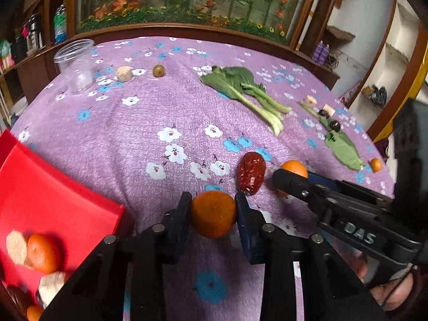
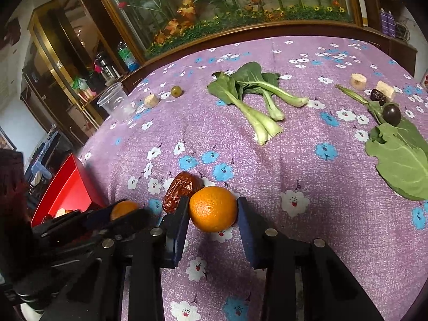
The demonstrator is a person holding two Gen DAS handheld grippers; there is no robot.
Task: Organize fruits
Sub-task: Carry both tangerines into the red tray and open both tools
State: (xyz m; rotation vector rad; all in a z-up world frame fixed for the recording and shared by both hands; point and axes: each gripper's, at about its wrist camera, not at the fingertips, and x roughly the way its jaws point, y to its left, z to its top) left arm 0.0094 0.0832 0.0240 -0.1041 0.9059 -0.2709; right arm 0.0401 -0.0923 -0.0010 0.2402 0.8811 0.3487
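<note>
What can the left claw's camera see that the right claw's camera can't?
Only the left camera shows the fruit deep inside the red tray, like the tangerine lying there, plus a far tangerine at the table's right edge. Only the right camera clearly shows the dark round plum. Both show the red date, the leafy greens, the clear cup, and each claw, left claw and right claw, squeezing a tangerine.

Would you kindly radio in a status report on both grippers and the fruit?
Left gripper shut on a tangerine. Right gripper shut on a second tangerine. Red date touching it. Red tray left, holding fruit.
</note>
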